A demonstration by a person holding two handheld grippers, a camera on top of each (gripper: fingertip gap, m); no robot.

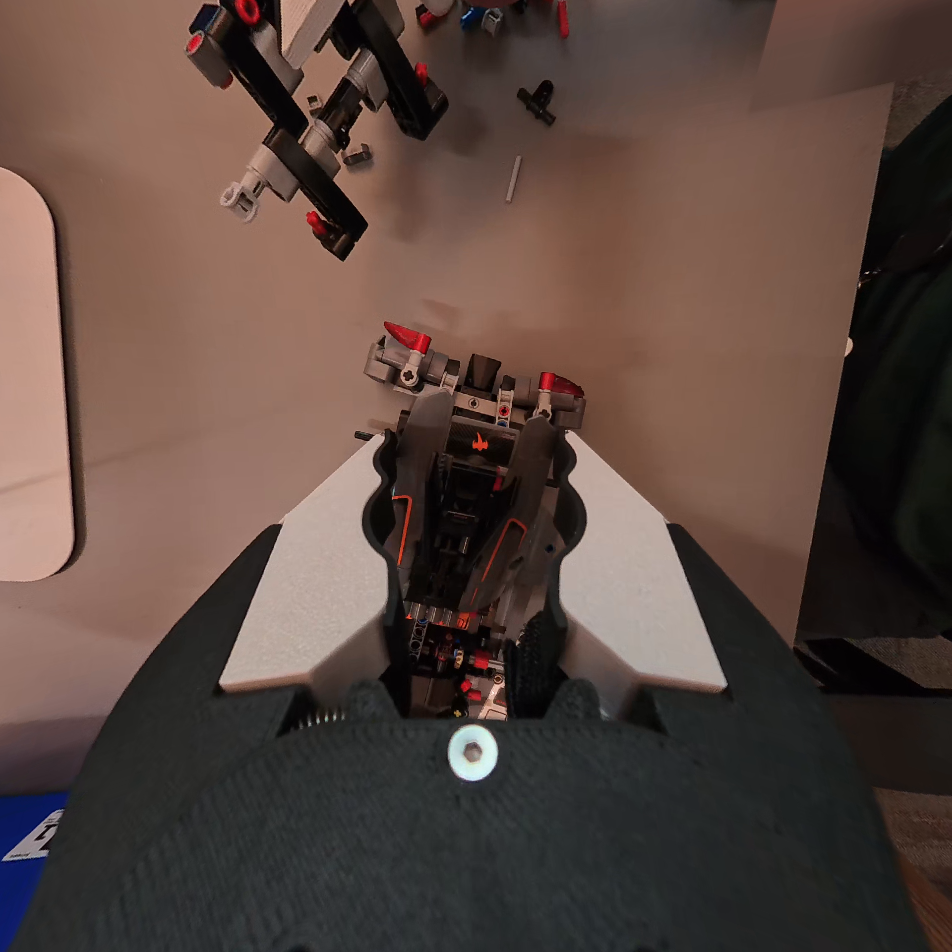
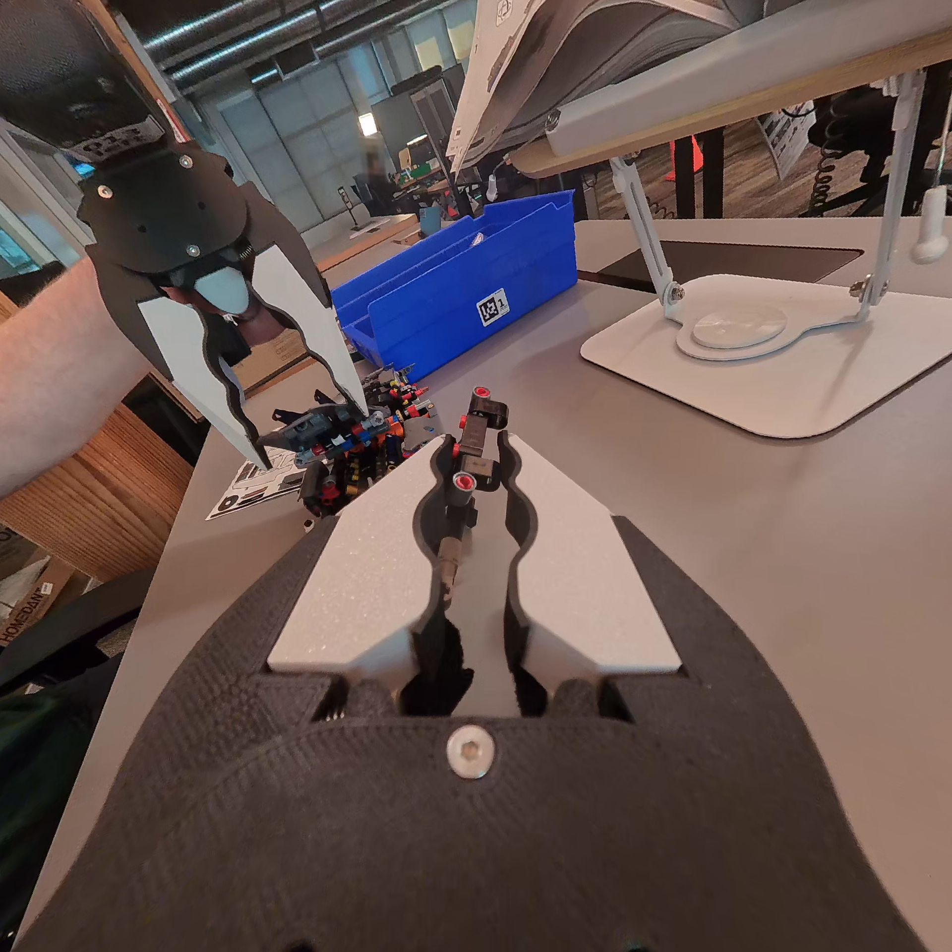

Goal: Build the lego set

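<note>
My left gripper (image 1: 479, 440) is shut on the dark grey lego car (image 1: 474, 515), which has orange trim and two red pointed pieces at its far end. In the right wrist view the left gripper (image 2: 311, 432) grips the car (image 2: 350, 443) from above, low over the grey table (image 2: 669, 515). My right gripper (image 2: 475, 443) is shut on a black and grey sub-assembly (image 2: 476, 443) with red pins, and a grey rod runs back between the fingers. The sub-assembly also shows in the left wrist view (image 1: 309, 149), hanging above the table beyond the car.
A blue bin (image 2: 463, 299) stands behind the car. A white stand base (image 2: 772, 371) at the right carries a booklet (image 2: 541, 62). A sticker sheet (image 2: 252, 484) lies by the car. A black pin (image 1: 538, 100), a grey axle (image 1: 513, 177) and small parts (image 1: 489, 15) lie loose. A person's arm (image 2: 51, 360) is at the left.
</note>
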